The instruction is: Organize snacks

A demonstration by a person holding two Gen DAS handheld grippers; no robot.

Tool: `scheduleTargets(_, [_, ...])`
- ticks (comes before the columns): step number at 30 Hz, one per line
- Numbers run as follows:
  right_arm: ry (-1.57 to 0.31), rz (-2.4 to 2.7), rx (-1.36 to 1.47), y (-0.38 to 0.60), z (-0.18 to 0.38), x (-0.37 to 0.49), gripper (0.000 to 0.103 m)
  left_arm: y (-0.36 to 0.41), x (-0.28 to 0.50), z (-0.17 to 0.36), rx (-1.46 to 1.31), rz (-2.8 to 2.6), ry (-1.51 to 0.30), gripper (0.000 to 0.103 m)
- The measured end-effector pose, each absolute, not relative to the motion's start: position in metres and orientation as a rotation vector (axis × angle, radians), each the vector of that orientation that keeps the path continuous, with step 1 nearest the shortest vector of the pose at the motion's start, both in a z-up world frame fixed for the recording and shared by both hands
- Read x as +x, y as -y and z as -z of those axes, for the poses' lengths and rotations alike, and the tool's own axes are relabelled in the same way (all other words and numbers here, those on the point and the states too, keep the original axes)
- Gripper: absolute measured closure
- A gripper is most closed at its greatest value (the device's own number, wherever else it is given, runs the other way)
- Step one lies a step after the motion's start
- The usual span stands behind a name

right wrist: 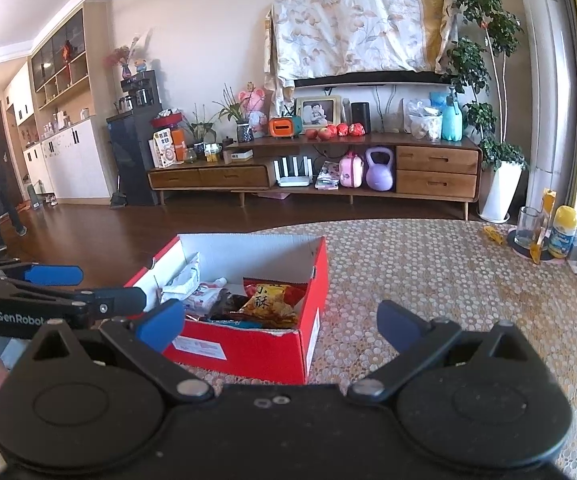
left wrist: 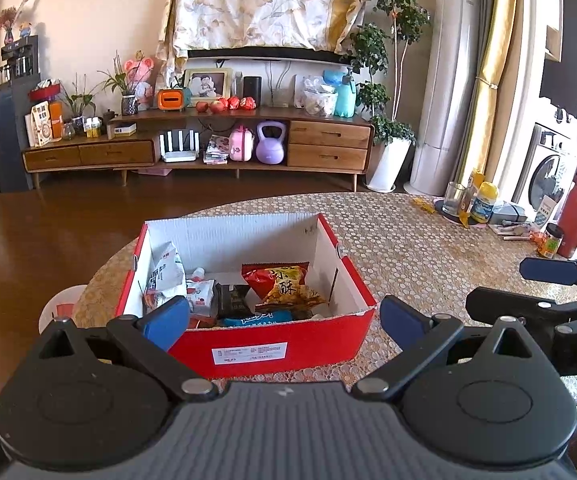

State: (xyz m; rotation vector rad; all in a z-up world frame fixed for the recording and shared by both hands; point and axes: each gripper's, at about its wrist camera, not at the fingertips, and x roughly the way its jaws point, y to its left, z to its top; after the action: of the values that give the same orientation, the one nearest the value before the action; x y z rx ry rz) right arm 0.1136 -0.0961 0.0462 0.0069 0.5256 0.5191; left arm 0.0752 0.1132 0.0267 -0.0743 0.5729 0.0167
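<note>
Red cardboard box: we see the red box [left wrist: 284, 344] standing open-topped on the table [left wrist: 428, 256], toward its left edge, with white inner walls and a white label on the near wall.
Contents: we count several snacks already inside, among them a red-and-yellow chip bag [left wrist: 284, 284], a white pouch [left wrist: 166, 272] leaning on the left wall, a dark wrapped bar [left wrist: 232, 300] and a blue packet [left wrist: 256, 318] against the near wall.
Progress: we judge the task close to done, since the patterned table around the box shows no loose snack packets in either view.
What is left: we think only tidying inside the box, or nothing, remains; the bottles and jars at the far right of the table [left wrist: 484, 202] look unrelated, though we cannot be sure.
Box axis: we read its long axis as running from us away toward the TV cabinet [left wrist: 208, 148], a short wall facing the left camera.
Seen from the right: the box [right wrist: 248, 344] is turned so a near corner points at that camera.
Chip bag direction: it lies tilted, its top toward the far wall.
Left gripper [left wrist: 284, 320]: spread wide, holding nothing, hovering just before the near wall.
Right gripper [right wrist: 280, 322]: also spread wide and empty, to the right of the box.
</note>
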Motion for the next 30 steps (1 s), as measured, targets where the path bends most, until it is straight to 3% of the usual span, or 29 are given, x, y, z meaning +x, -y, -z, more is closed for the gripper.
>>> scheduleTargets(30, [-0.556,-0.513,0.022,0.096,-0.037,0.111,0.000,-0.117,0.076,-0.022,-0.110,-0.059,-0.588,0.001])
